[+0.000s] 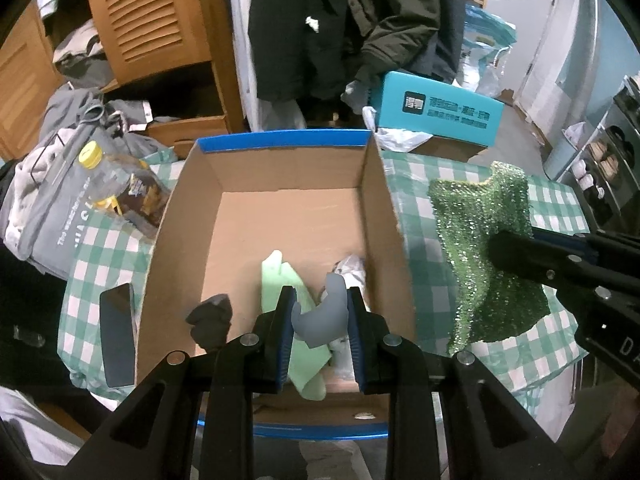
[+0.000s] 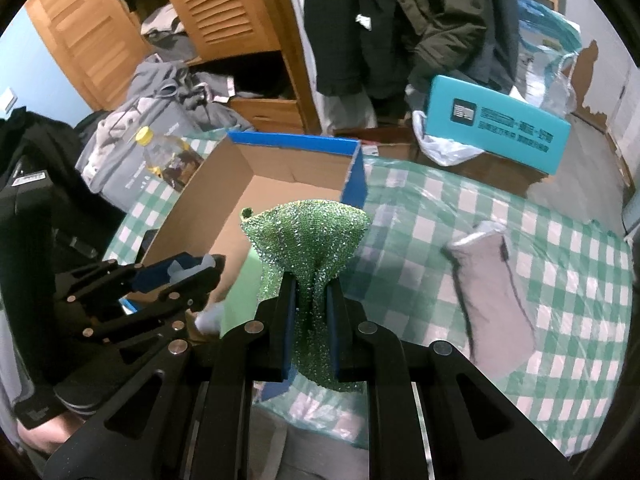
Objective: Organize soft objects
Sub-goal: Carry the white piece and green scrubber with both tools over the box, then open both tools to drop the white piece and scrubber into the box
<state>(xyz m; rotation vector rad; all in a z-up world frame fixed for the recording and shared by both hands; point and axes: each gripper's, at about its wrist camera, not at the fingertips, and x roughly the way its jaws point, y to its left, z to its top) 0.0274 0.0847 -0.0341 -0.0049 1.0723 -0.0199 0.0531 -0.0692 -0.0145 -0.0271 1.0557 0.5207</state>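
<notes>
My left gripper [image 1: 320,300] is shut on a small grey soft piece [image 1: 320,320] and holds it over the near end of an open cardboard box [image 1: 372,184]. In the box lie a light green cloth [image 1: 280,280], a dark grey piece [image 1: 212,316] and a white item [image 1: 352,268]. My right gripper [image 2: 312,284] is shut on a sparkly green scouring cloth [image 2: 308,232], held up just right of the box [image 2: 248,176]. That cloth [image 1: 480,240] also shows in the left wrist view. A grey cloth [image 2: 488,288] lies on the checked table to the right.
The green-checked tablecloth [image 2: 440,208] covers the table. A yellow-capped bottle [image 1: 116,184] and a grey bag [image 1: 52,216] stand left of the box. A dark phone [image 1: 116,336] lies by the box's left wall. A teal box [image 1: 440,112] sits behind.
</notes>
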